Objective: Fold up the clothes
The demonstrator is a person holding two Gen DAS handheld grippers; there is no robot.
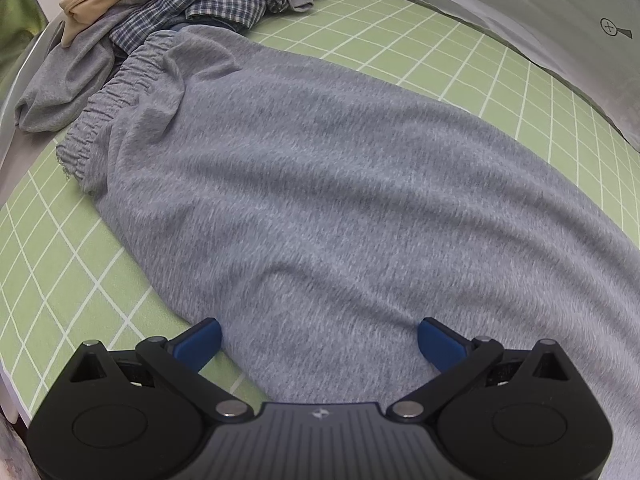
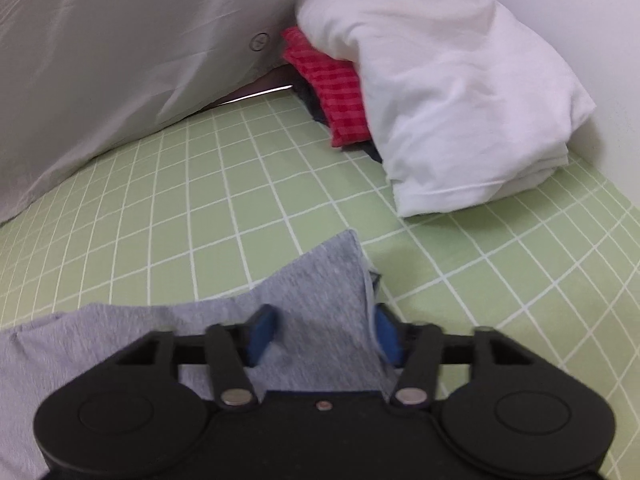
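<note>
A grey knit garment (image 1: pixel 320 184) with an elastic waistband (image 1: pixel 112 108) lies spread flat on the green grid mat (image 1: pixel 60 272). My left gripper (image 1: pixel 319 340) hovers open over its near edge, blue pads (image 1: pixel 200 342) wide apart, one over the mat and one over the cloth. In the right wrist view, my right gripper (image 2: pixel 324 332) is shut on a corner of the grey garment (image 2: pixel 320 280). The cloth fills the gap between the blue pads (image 2: pixel 262 334) and its tip stands up past them, above the mat (image 2: pixel 180 200).
A heap of unfolded clothes (image 1: pixel 180 4), checked, grey and tan, sits at the mat's far left. A folded white garment (image 2: pixel 460 100) lies on red striped cloth (image 2: pixel 332 92) at the far right. A person's grey shirt (image 2: pixel 120 40) hangs beyond the mat's far edge.
</note>
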